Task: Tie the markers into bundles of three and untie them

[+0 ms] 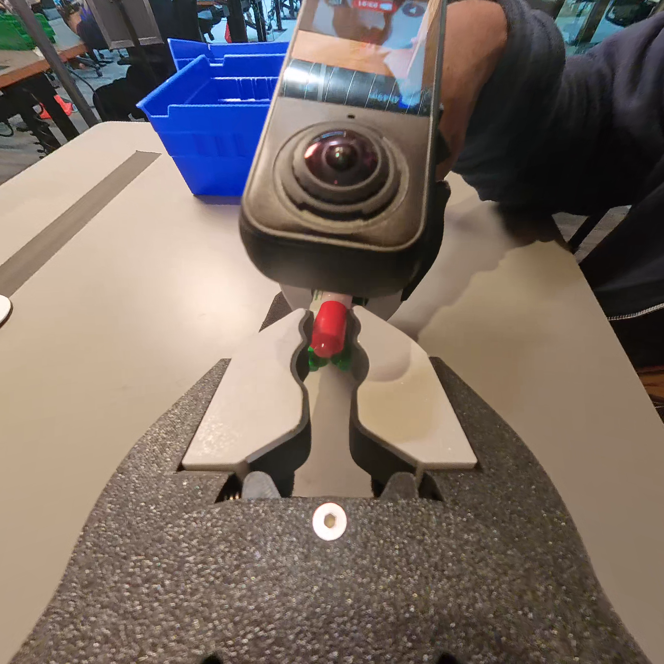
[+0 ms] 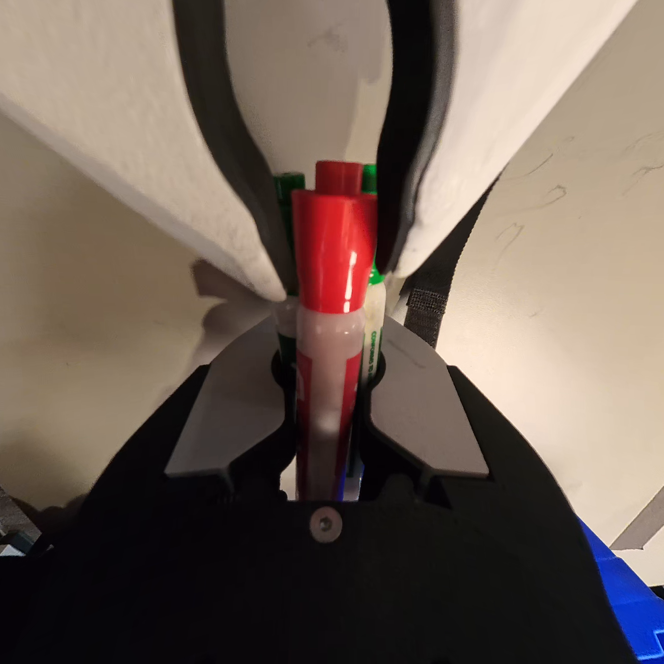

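Note:
A bundle of markers, one with a red cap (image 1: pixel 328 332) and two with green caps (image 1: pixel 316 361), lies end-on between both grippers. In the right wrist view the red marker (image 2: pixel 330 251) lies on top, with green-capped markers (image 2: pixel 370 179) beside and below it. My left gripper (image 1: pixel 328 316) is shut on the cap ends, and its white fingers (image 2: pixel 215 215) come in from the top of the right wrist view. My right gripper (image 2: pixel 328 334) is shut on the marker bodies. A black strap (image 2: pixel 424 316) hangs beside the bundle.
A blue bin (image 1: pixel 215 118) stands on the grey table (image 1: pixel 107 287) behind the grippers, and its corner shows in the right wrist view (image 2: pixel 625 593). The right gripper's camera (image 1: pixel 341 158) and a dark-sleeved arm (image 1: pixel 575 125) fill the upper right. A dark stripe (image 1: pixel 72 222) crosses the table. Spacing between my two grippers at the tips: around 9 cm.

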`<state>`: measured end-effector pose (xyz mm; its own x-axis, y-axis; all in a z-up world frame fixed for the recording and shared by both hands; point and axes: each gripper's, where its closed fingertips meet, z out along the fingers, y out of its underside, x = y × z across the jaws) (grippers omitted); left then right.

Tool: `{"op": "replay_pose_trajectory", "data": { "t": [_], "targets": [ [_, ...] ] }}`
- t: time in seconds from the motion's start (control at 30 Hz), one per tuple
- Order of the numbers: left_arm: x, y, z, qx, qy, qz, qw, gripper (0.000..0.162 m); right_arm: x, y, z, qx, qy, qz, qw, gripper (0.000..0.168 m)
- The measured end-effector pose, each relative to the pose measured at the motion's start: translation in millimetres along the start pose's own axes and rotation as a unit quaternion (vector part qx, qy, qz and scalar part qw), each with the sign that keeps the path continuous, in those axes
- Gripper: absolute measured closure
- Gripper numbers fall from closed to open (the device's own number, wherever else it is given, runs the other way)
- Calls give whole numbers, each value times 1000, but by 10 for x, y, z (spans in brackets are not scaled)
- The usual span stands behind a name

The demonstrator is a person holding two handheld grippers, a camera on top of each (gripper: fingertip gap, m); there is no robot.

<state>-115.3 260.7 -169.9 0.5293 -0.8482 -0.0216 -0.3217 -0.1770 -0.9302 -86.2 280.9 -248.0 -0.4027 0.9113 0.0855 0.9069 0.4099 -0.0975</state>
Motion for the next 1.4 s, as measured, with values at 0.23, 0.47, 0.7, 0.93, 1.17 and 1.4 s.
{"op": "replay_pose_trajectory", "data": {
  "t": [0.23,0.47,0.7,0.93,1.17,1.4],
  "targets": [
    [67,-41,102,-10,-10,-11,1000,148,-41,-50,2,3,-3,-8,1000,128],
    [52,5,61,-38,-20,-2,999,148,-39,-35,21,-3,-2,-8,1000,128],
    [23,14,16,-45,-23,-4,999,149,-20,-20,17,-3,-1,-5,1000,128],
    [4,19,-24,-35,-10,-14,999,142,5,8,0,-2,-2,0,1000,128],
    [12,-33,-68,-11,3,-3,1000,125,31,52,-1,-4,-3,4,1000,128],
    [-573,184,-337,7,-74,20,997,116,173,271,-63,-9,-5,35,999,128]
  ]
}}
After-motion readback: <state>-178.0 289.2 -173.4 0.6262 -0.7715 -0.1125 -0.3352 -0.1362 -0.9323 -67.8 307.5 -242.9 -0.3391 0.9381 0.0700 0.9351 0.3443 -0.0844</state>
